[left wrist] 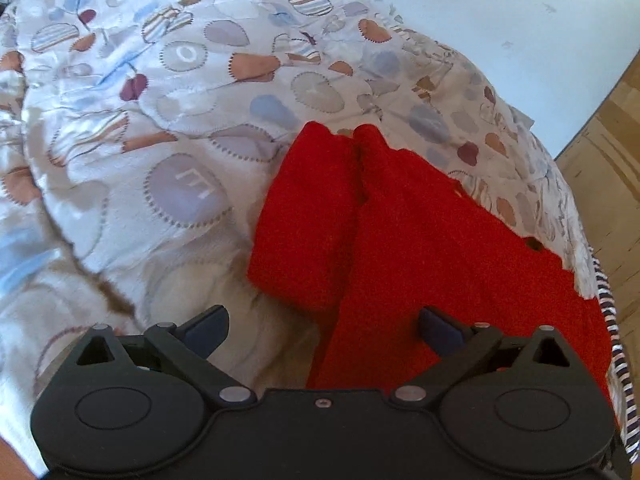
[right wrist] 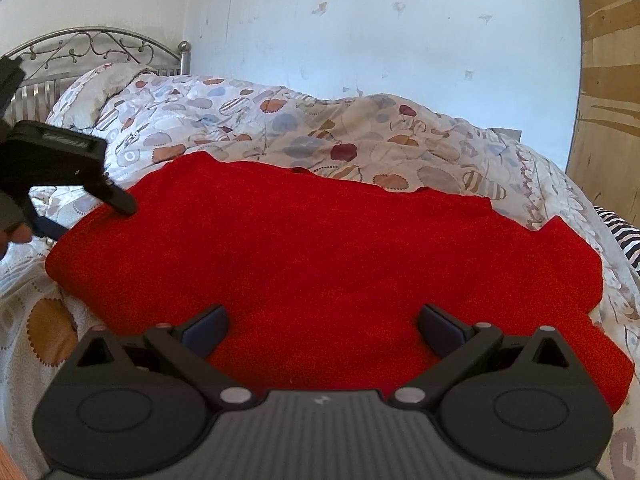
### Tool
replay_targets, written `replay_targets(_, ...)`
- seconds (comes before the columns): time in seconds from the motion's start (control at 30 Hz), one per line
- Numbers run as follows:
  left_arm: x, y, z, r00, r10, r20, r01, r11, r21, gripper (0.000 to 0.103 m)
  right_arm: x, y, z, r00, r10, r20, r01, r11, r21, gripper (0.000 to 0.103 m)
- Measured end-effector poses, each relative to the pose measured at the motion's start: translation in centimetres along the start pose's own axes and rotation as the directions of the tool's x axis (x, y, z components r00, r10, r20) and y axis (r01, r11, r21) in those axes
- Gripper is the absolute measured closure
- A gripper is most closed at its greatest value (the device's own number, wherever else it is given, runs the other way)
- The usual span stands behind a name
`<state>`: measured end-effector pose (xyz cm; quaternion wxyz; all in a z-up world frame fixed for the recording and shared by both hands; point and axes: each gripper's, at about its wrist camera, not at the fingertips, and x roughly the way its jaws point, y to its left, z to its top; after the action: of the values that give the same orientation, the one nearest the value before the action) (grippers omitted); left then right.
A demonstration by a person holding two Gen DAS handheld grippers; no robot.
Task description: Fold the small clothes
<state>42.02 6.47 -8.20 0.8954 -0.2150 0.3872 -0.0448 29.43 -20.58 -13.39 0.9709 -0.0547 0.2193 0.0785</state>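
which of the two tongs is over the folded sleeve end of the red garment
The left tongs, open: two narrow folded strips of the red garment run ahead of them. The right tongs, also open, face its broad flat body.

A garment [right wrist: 320, 264] is lying spread on the quilt [right wrist: 304, 128] of a bed, directly before my right gripper [right wrist: 322, 330]. My left gripper [right wrist: 86, 216] is hovering at its left edge. A headboard [right wrist: 92, 50] is standing behind, far left.

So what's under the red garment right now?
The red garment lies on the patterned duvet, which shows around its edges. Anything beneath its middle is covered, so I cannot tell.
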Motion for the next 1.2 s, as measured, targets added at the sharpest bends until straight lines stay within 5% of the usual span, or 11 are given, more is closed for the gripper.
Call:
replay_targets(0.5,2.6,-0.7,0.7,0.999,-0.004,-0.04,0.005,1.0,0.027,0.004,0.0,0.0,-0.1,1.0,0.001,0.003,-0.001,1.0,0.003,0.0)
replay_targets(0.67,2.5,-1.1,0.7,0.998,-0.033,-0.05,0.035,0.999,0.039,0.028,0.1,0.0,-0.1,1.0,0.001,0.003,-0.001,1.0,0.004,0.0)
replay_targets(0.73,2.4,-1.4,0.8,0.997,-0.053,-0.048,0.055,0.998,0.039,0.047,0.1,0.0,-0.1,1.0,0.002,0.003,-0.002,1.0,0.005,0.0)
replay_targets(1.0,3.1,-1.2,0.8,0.997,-0.061,-0.044,0.059,0.998,-0.039,0.048,0.0,0.1,0.0,1.0,0.005,0.005,-0.005,1.0,0.01,0.0)
replay_targets(1.2,2.7,-1.9,0.8,0.998,-0.055,-0.032,0.054,0.998,-0.026,0.067,0.0,0.1,-0.1,1.0,0.004,0.007,-0.005,1.0,0.011,0.0)
